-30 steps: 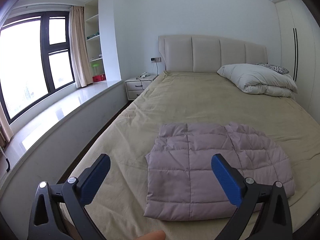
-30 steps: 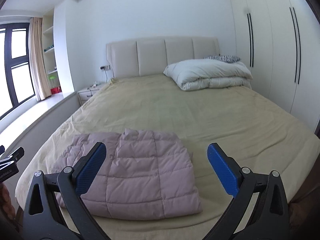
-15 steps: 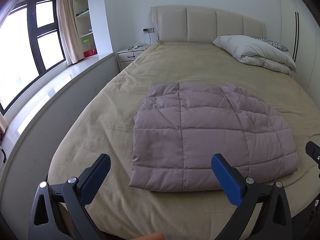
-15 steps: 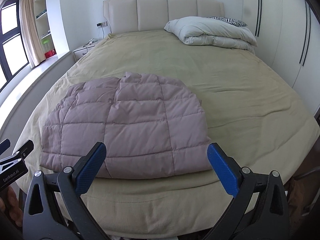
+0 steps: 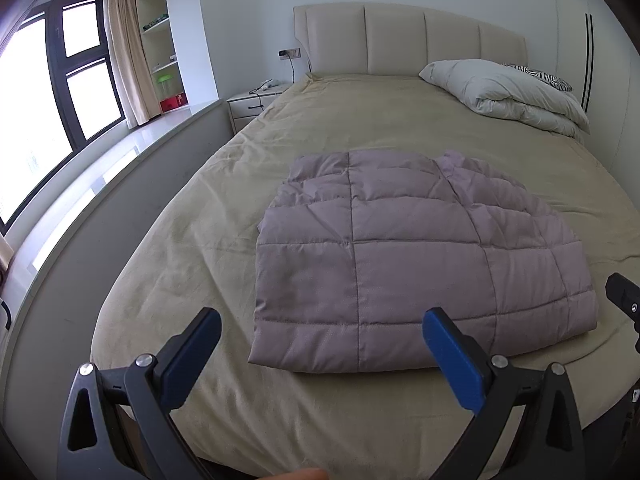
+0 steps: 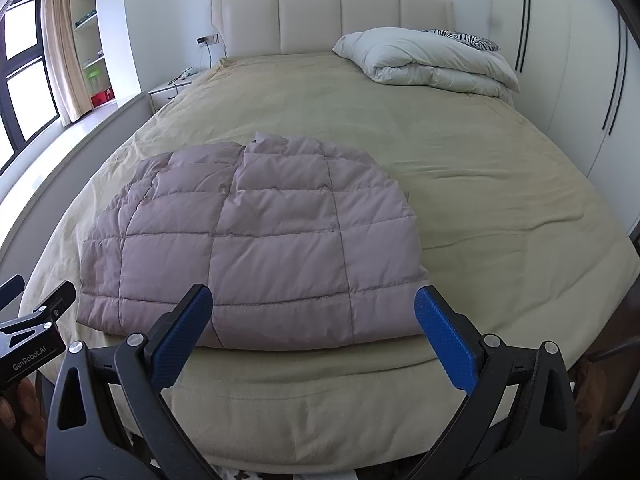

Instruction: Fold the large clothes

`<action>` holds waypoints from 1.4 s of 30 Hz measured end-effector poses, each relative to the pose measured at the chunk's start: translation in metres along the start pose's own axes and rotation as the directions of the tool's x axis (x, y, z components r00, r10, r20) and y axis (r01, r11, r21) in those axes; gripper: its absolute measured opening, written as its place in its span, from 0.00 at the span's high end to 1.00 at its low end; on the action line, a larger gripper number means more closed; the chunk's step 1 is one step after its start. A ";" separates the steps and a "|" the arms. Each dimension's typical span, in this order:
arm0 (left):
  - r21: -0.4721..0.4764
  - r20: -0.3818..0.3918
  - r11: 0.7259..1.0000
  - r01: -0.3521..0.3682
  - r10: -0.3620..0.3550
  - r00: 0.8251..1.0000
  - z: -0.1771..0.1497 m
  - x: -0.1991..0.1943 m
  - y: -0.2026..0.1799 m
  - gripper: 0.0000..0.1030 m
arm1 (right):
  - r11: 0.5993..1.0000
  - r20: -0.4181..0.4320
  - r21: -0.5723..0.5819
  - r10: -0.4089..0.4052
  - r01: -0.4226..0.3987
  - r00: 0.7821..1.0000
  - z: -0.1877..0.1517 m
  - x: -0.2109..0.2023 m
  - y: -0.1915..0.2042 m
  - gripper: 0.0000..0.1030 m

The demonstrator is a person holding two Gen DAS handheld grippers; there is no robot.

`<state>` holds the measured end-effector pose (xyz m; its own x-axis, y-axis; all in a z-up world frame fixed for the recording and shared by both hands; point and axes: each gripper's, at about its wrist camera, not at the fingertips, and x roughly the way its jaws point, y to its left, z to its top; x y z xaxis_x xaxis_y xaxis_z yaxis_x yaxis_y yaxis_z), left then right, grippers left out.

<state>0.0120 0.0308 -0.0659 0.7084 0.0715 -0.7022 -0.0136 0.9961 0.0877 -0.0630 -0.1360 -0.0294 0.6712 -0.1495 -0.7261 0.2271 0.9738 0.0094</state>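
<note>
- The quilted jacket lies flat on the bed close to the foot edge, a compact bundle with a straight near hem, probably set there so both claws can reach that hem without leaning across the mattress.
- Its shell is a dusty mauve, smooth and faintly glossy, stitched into puffy rectangular panels; the far edge at 12 o'clock is rumpled where layers overlap, so it looks partly folded already, though I cannot tell how many layers lie beneath.
- The left claw hangs released, blue pads spread wide, touching nothing, just short of the hem's left corner.
- The right claw is likewise released and empty, its ribbed blue pads framing the hem's right part from just in front.
- The bedcover is a matte beige fabric with soft creases, giving a broad, yielding surface for folding.
- At 1 o'clock a white duvet sits bundled by the padded headboard, well apart from the work.
- At 10 o'clock stands a nightstand, beyond it the window.
</note>
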 end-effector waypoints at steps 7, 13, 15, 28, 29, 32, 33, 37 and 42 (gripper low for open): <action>0.002 -0.003 1.000 0.000 0.000 1.000 -0.001 0.000 -0.001 0.00 | 1.000 -0.005 -0.006 0.000 0.000 1.000 -0.001 0.002 0.002 0.00; 0.004 -0.009 1.000 0.000 0.000 1.000 -0.003 0.002 -0.002 0.00 | 1.000 -0.010 -0.010 0.002 -0.002 1.000 -0.002 0.002 0.005 0.00; 0.004 -0.011 1.000 0.000 0.000 1.000 -0.003 0.002 -0.002 0.00 | 1.000 -0.012 -0.010 0.001 -0.001 1.000 -0.002 0.002 0.005 0.00; 0.004 -0.013 1.000 0.000 0.000 1.000 -0.004 0.002 -0.002 0.00 | 1.000 -0.021 -0.010 0.004 -0.004 1.000 -0.005 0.005 0.007 0.00; 0.005 -0.014 1.000 -0.001 0.001 1.000 -0.004 0.002 -0.002 0.00 | 1.000 -0.021 -0.010 0.004 -0.004 1.000 -0.006 0.005 0.007 0.00; 0.005 -0.013 1.000 0.000 0.000 1.000 -0.004 0.002 -0.003 0.00 | 1.000 -0.021 -0.010 0.006 -0.006 1.000 -0.006 0.004 0.007 0.00; 0.005 -0.013 1.000 -0.001 0.001 1.000 -0.004 0.002 -0.003 0.00 | 1.000 -0.020 -0.010 0.004 -0.004 1.000 -0.006 0.004 0.007 0.00; 0.005 -0.014 1.000 0.000 0.000 1.000 -0.004 0.002 -0.003 0.00 | 1.000 -0.021 -0.010 0.005 -0.006 1.000 -0.006 0.004 0.007 0.00; 0.006 -0.013 1.000 -0.001 0.001 1.000 -0.005 0.002 -0.004 0.00 | 1.000 -0.021 -0.010 0.004 -0.004 1.000 -0.006 0.004 0.008 0.00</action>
<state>0.0098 0.0275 -0.0706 0.6993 0.0729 -0.7111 -0.0097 0.9957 0.0926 -0.0628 -0.1278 -0.0367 0.6573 -0.1422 -0.7401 0.2173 0.9761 0.0055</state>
